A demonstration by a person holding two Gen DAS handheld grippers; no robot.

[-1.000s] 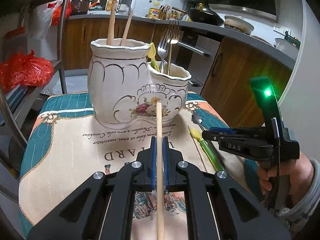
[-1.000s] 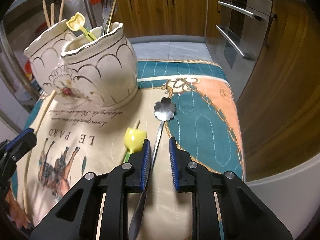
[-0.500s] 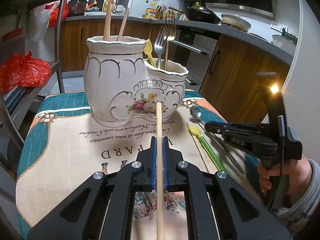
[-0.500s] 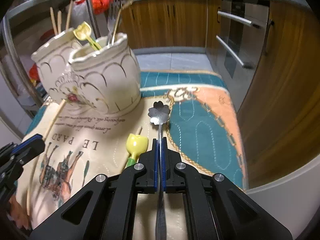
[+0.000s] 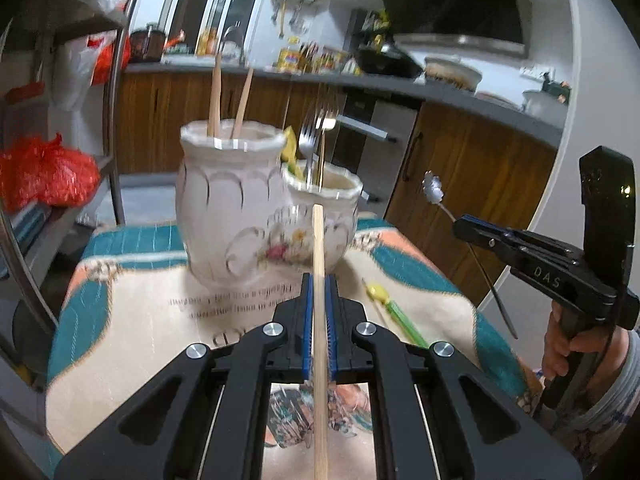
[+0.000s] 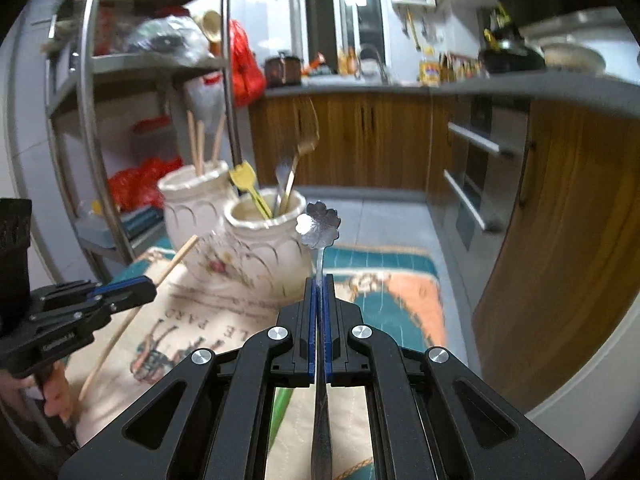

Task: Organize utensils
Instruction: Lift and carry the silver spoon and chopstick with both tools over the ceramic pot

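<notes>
Now the left gripper (image 5: 319, 312) is clamped tight on a wooden chopstick (image 5: 318, 280), which runs straight forward between its blue pads, the tip pointing at the white holder (image 5: 240, 216) ahead. The right gripper (image 6: 319, 292) is likewise closed, pinching the thin handle of a metal spoon (image 6: 319, 225) with a flower-shaped bowl; the spoon is lifted clear of the cloth and its bowl hangs just beside the rim of the smaller pot. A hand (image 5: 568, 340) in a grey sleeve grips the right tool's handle at the edge of the left view.

The holder is a two-part ceramic piece standing on a printed cloth (image 5: 132, 320) that covers the worktop. Its taller pot holds chopsticks (image 5: 216, 96) standing upright; the shorter pot (image 6: 264, 232) holds forks (image 5: 316, 136), a gold utensil (image 6: 304, 148) and a yellow-headed spoon (image 6: 244, 178). Another yellow-and-green spoon (image 5: 390, 304) lies flat on the cloth, to the right of the left gripper. Beyond are wooden cabinets (image 6: 360, 140) and a metal shelf rack (image 6: 92, 92).
</notes>
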